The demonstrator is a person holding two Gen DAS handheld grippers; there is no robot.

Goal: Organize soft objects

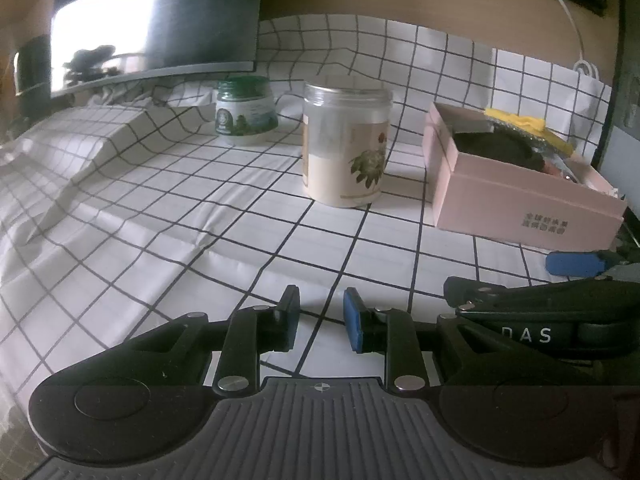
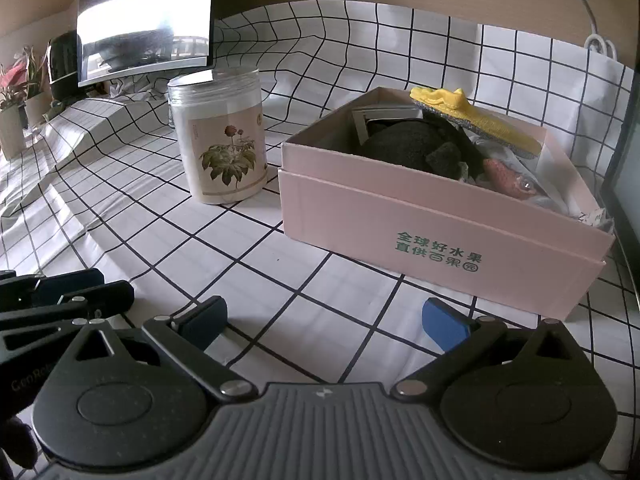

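The left black hand-held gripper [image 1: 320,318], with blue pads on its two fingers, sits at the lower centre of its view, tilted downward, jaws narrowly apart with nothing between them. The right black hand-held gripper [image 2: 326,322] also tilts downward, jaws spread wide and empty, its pads [image 2: 446,324] clear of everything.

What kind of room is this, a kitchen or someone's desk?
Probably a home desk: a monitor stands at the back, a checked cloth covers the top, with a jar and a pink box on it.
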